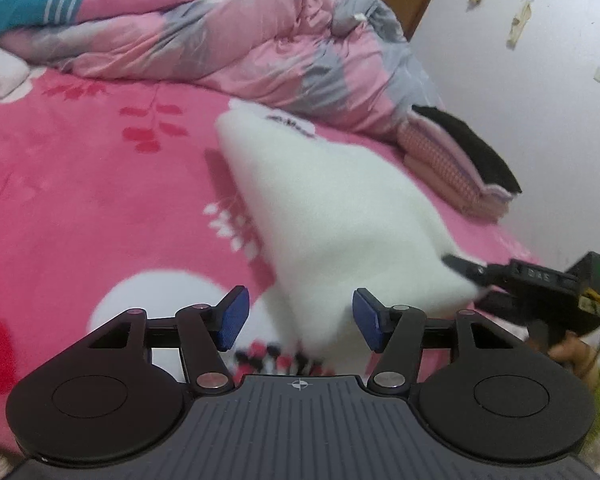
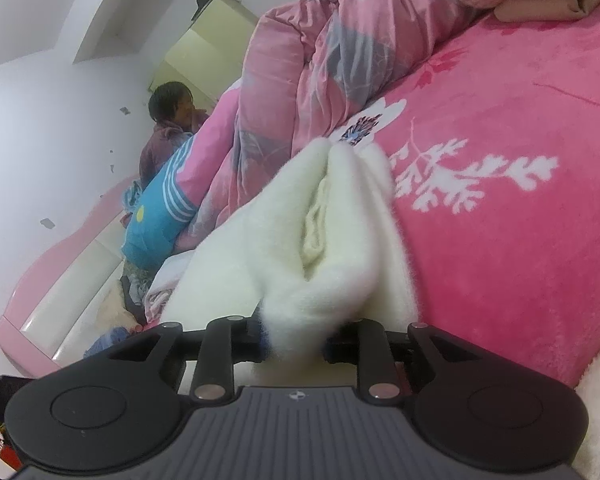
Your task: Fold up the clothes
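A fluffy white garment (image 1: 332, 216) lies stretched across the pink bed, its near end lifted. My left gripper (image 1: 300, 320) is open, its blue pads (image 1: 232, 318) on either side of the garment's near edge without clamping it. My right gripper (image 2: 294, 340) is shut on a bunched fold of the white garment (image 2: 320, 240). It also shows in the left wrist view (image 1: 472, 272), pinching the garment's right corner.
A pink flowered bedspread (image 1: 80, 180) covers the bed. A crumpled pink and grey quilt (image 1: 240, 40) lies at the back. A stack of folded clothes (image 1: 460, 160) sits by the wall. A person (image 2: 172, 124) sits beyond the bed.
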Tool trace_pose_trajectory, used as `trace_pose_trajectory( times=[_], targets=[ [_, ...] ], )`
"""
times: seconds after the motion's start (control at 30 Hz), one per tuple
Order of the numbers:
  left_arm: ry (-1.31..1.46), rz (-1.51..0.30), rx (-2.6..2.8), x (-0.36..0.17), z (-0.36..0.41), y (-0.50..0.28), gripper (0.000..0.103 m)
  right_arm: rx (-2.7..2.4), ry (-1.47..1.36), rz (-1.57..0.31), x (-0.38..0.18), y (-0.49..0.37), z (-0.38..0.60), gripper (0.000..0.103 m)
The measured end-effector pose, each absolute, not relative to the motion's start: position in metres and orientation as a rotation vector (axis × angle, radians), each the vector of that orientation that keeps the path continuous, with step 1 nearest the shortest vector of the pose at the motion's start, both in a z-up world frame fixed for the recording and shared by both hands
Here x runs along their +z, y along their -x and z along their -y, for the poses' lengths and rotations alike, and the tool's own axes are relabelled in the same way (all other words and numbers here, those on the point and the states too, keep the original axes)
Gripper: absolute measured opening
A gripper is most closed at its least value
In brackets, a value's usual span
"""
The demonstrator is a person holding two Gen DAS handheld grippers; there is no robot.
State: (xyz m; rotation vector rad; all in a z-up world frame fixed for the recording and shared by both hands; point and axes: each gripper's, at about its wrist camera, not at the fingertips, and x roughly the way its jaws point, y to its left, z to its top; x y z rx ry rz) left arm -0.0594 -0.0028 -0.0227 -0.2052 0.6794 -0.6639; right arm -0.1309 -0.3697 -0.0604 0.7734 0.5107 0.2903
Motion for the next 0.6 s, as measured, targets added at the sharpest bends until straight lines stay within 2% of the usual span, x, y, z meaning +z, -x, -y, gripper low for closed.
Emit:
trace_pose_trajectory(
  times=[0.17, 0.27, 0.4, 0.6],
  targets=[
    [0.202, -0.728, -0.648, -0.036, 0.018, 0.048, 0.058, 0.210, -0.713, -0.518, -0.037, 0.148, 0.384, 0.046],
    [0.238, -0.743, -0.658, -0.040, 0.013, 0.043, 0.058, 0.018, -0.598, -0.496, -0.009, 0.166, 0.399, 0.047],
    [0.247, -0.739, -0.666, -0.043, 0.011, 0.043, 0.058, -0.025, -0.495, -0.420, 0.031, 0.163, 0.389, 0.044],
    [0.254, -0.735, -0.670, -0.044, 0.009, 0.045, 0.057, 0.339, -0.108, -0.397, 0.053, 0.104, 0.252, 0.026]
  ],
)
